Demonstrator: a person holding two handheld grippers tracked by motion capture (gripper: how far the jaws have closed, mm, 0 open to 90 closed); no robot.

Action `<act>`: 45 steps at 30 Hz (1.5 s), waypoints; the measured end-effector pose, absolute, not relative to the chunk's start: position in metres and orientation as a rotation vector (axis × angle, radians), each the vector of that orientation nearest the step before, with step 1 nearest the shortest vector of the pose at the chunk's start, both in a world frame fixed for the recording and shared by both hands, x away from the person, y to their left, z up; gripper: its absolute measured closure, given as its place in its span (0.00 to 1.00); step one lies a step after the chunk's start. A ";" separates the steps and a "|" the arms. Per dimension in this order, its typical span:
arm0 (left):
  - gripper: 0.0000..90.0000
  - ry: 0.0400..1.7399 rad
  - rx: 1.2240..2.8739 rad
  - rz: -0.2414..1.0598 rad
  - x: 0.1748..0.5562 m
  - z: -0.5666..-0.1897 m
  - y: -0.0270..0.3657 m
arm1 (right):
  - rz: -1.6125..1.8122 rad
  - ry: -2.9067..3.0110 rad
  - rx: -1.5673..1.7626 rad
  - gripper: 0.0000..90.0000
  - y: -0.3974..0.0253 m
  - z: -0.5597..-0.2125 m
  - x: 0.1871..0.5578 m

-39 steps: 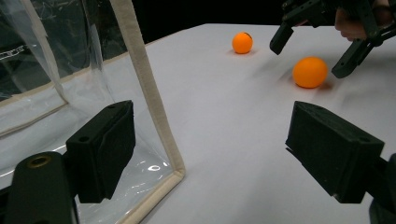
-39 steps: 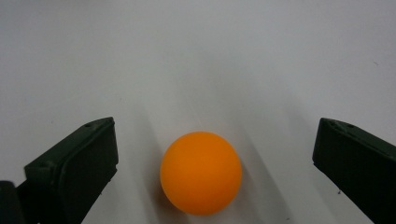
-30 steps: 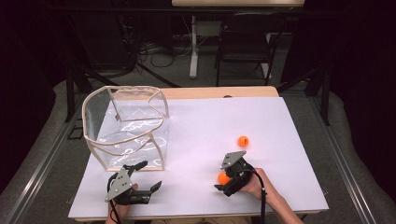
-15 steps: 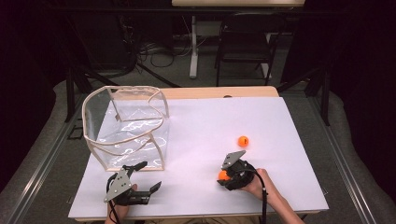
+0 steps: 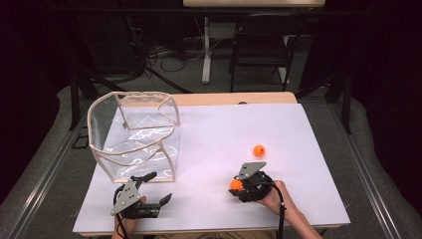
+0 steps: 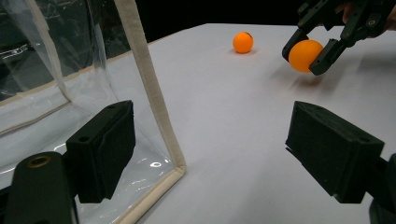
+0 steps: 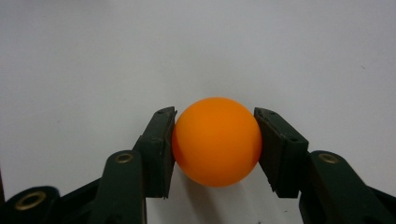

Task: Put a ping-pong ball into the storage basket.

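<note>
Two round orange plastic balls: one [image 5: 236,184] now pinched off the table [image 5: 214,139] by the right hand-held gripper [image 5: 238,185], unlike before; left hand-held gripper [image 6: 210,144] spread beside the clear bag [image 6: 149,88].

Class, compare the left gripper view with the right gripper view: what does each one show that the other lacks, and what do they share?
Left gripper view alone: the clear bag with cream edging, a loose orange ball resting on the table, and the left gripper with its jaws wide apart. Right gripper view alone: a close look at both pads pressed on the held ball. Shared: the right gripper, the held ball and the white table.
</note>
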State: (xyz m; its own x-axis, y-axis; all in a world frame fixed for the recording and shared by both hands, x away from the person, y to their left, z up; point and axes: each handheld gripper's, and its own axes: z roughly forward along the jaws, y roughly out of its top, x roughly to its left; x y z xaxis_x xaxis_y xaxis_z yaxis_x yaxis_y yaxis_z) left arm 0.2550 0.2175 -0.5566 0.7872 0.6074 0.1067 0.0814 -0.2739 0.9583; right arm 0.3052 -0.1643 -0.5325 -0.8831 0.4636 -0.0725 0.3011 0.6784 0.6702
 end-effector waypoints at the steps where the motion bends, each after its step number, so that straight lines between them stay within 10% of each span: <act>1: 0.17 0.532 1.800 0.552 0.256 -0.557 0.217 | 1.009 2.647 0.621 0.56 -0.165 -0.532 0.304; 45: 0.17 0.537 1.798 0.553 0.257 -0.557 0.216 | 1.230 2.459 0.600 0.57 -0.150 -0.514 0.309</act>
State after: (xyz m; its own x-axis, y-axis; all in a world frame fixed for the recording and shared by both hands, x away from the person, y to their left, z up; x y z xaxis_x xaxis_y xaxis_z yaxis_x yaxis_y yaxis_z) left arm 0.2565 0.2164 -0.5570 0.7864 0.6090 0.1037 0.0850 -0.2729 0.9583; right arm 0.3093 -0.1503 -0.5143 -0.8582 0.5036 -0.0996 0.2222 0.5394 0.8122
